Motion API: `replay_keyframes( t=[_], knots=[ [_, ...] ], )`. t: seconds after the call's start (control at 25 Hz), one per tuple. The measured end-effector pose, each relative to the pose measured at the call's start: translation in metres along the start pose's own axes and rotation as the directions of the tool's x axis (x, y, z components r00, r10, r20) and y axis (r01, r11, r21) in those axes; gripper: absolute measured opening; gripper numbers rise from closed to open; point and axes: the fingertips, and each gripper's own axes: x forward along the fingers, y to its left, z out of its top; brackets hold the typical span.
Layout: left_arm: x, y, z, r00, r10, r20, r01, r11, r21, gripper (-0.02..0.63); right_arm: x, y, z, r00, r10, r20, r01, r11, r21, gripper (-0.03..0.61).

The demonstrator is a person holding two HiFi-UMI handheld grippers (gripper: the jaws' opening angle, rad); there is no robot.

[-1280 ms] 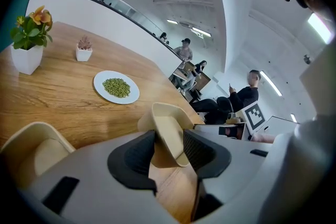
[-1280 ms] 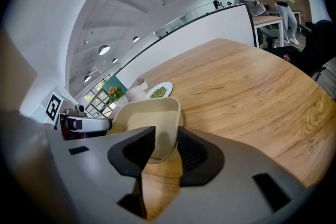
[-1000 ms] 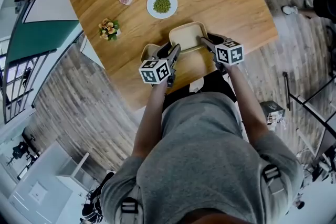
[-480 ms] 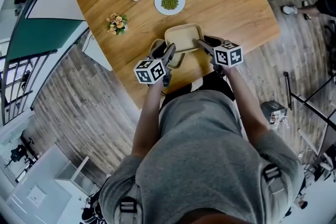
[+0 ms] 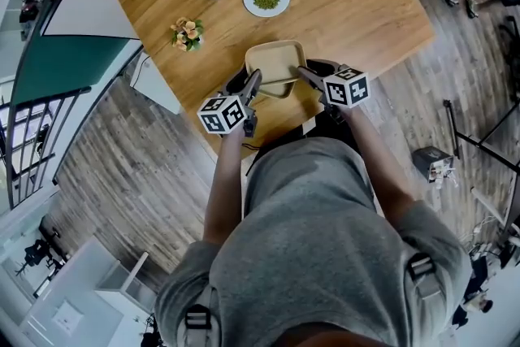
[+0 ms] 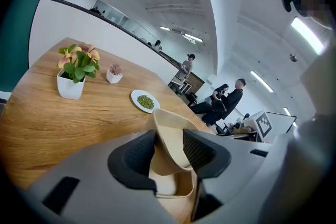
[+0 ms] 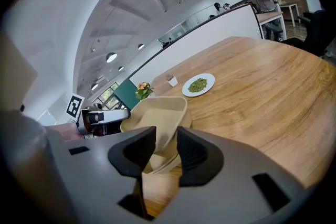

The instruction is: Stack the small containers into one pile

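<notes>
- Both forearms reach forward from the torso and converge over the bench's [image 5: 349, 4] near edge.
- The left gripper's [image 6: 170, 149] jaws pinch the upper container's [image 6: 170, 123] wall at its 8 o'clock corner.
- The right gripper's [image 7: 165, 147] jaws pinch its 4 o'clock rim.
- The upper container is tilted directly above the lower container [image 6: 176, 186], which sits on the bench.

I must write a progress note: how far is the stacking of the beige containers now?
Done: nothing looks seated yet. In hand: the left gripper and the right gripper both grip one beige container by its walls, tilted, right above a second container on the table. Left: lower it until it nests flat, then release.
</notes>
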Motion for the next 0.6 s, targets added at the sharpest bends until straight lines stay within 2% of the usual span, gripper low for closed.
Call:
replay_keyframes(
  t=[0.36, 0.6],
  knots=[
    [-0.016, 0.029, -0.010, 0.999, 0.006, -0.032, -0.006, 1.000, 0.011, 0.184, 0.014, 0.033, -0.041, 0.999, 0.017, -0.038, -0.016, 1.000, 0.012, 0.127],
    [-0.012, 0.043, -0.015, 0.997, 0.008, -0.073, -0.006, 1.000, 0.027, 0.184, 0.019, 0.047, -0.054, 0.998, 0.033, -0.060, -0.032, 0.999, 0.017, 0.126]
  ],
)
